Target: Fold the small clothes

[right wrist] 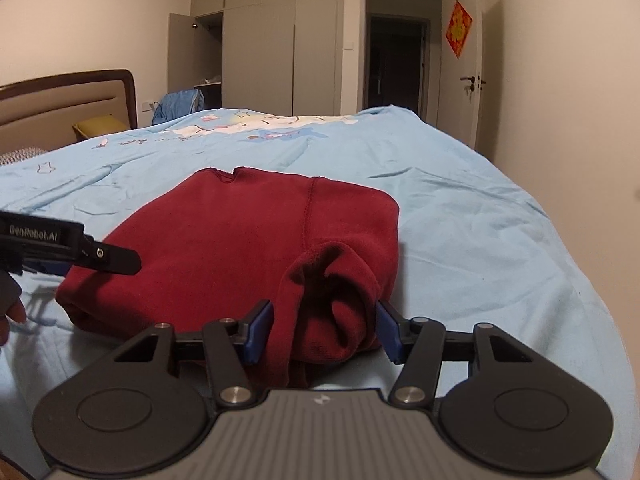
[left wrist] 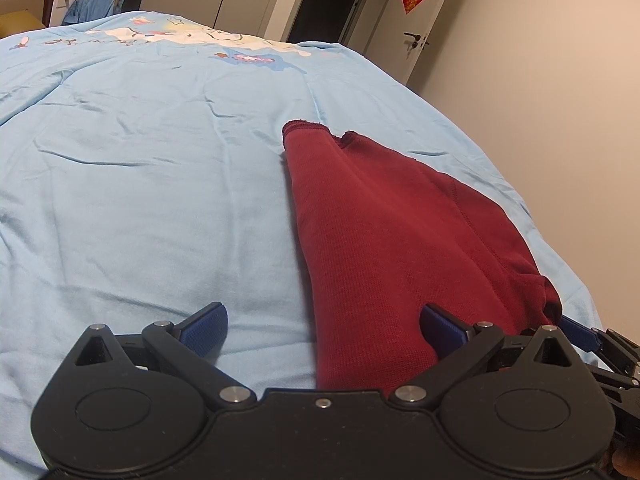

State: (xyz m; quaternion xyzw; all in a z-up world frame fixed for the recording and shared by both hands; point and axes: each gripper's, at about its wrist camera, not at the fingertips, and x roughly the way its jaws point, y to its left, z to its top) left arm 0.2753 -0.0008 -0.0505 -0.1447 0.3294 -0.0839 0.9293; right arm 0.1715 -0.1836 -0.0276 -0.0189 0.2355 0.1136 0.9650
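Observation:
A dark red garment [left wrist: 380, 220] lies folded on the light blue bed cover [left wrist: 140, 200]. My left gripper [left wrist: 324, 330] stands wide open at the garment's near left edge, with its right pad over the cloth and its left pad over bare cover. In the right wrist view the garment [right wrist: 240, 240] spreads ahead. My right gripper [right wrist: 324, 332] is shut on a raised bunch of red cloth at the near right corner. The left gripper [right wrist: 120, 260] shows from the side at the garment's left edge. The right gripper [left wrist: 580, 334] peeks in at the far right of the left wrist view.
The bed cover [right wrist: 480, 240] drops off to the right, close to a beige wall. A headboard [right wrist: 80, 96], a yellow pillow [right wrist: 96, 126] and a blue cloth heap [right wrist: 180, 106] sit at the far left. A wardrobe [right wrist: 260, 48] and a doorway [right wrist: 396, 60] stand behind.

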